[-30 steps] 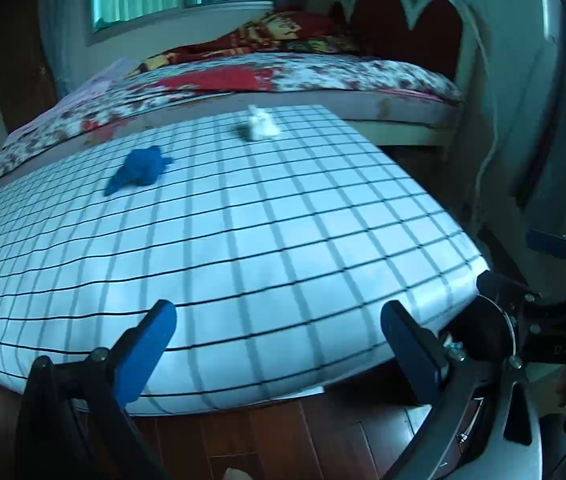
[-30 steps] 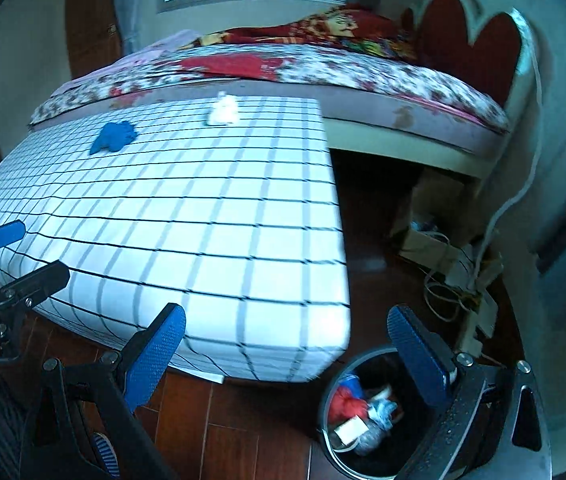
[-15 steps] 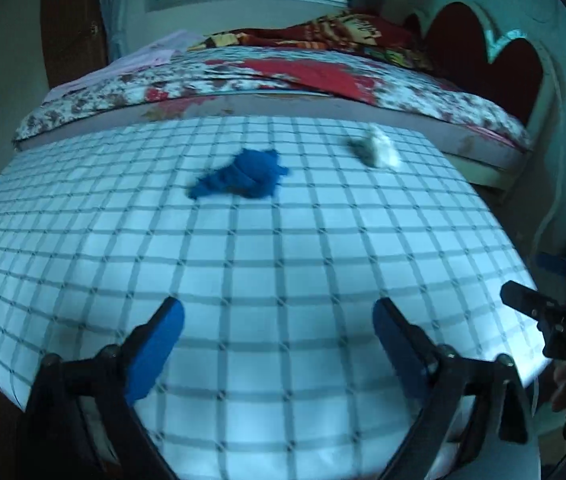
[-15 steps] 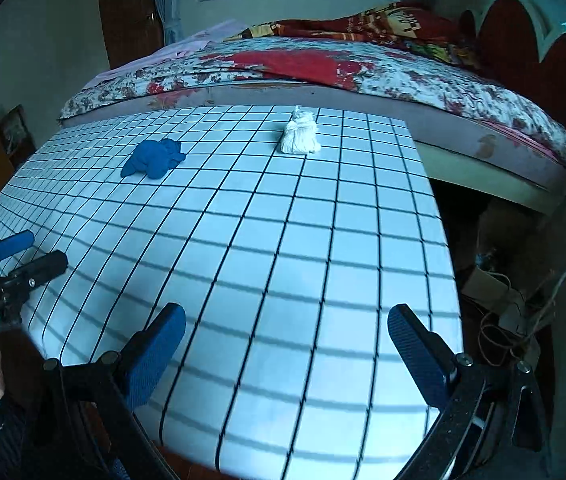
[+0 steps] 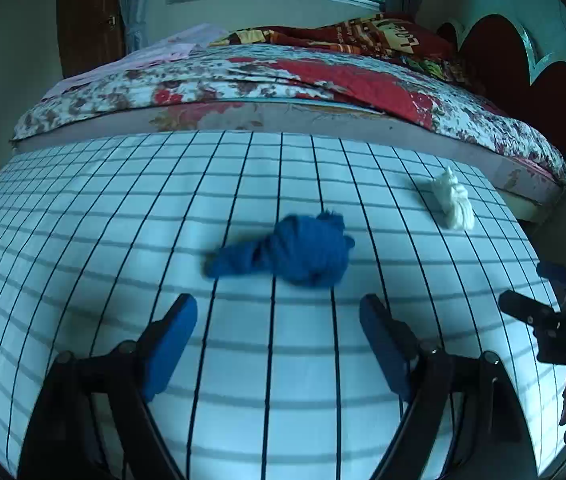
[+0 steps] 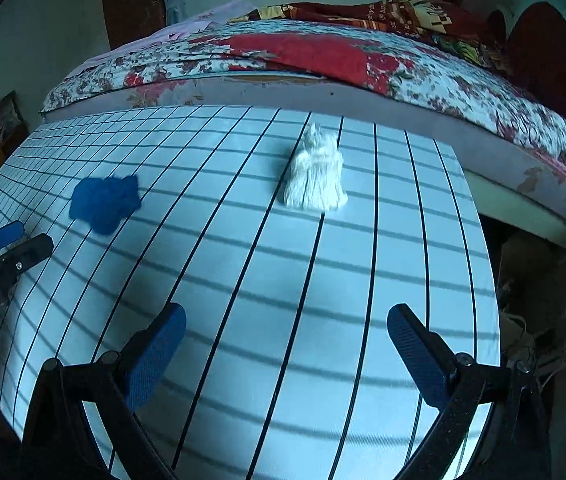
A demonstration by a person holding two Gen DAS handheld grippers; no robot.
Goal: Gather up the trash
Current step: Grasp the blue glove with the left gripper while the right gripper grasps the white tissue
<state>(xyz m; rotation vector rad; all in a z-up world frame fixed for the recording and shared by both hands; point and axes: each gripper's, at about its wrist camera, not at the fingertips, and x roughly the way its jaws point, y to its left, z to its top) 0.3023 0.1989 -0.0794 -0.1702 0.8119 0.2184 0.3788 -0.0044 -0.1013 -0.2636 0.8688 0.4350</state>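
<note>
While both wads are still lying on the table (image 5: pixel 83 240), you're closing the empty left gripper (image 5: pixel 279 320) toward the blue wad (image 5: pixel 299 252); the right gripper (image 6: pixel 283 340) is hanging spread, short of the white wad (image 6: pixel 315 176) by the far edge.

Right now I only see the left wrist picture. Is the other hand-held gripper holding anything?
Observer: No. In the right wrist view the right hand-held gripper is wide open and empty.
Child: What is it pointing at?
Observer: The white wad lies almost straight ahead of it on the table, not yet touched.
Child: Is anything next to the table on that side?
Observer: Yes, tangled cables lie low down, past the table's right edge.
</note>
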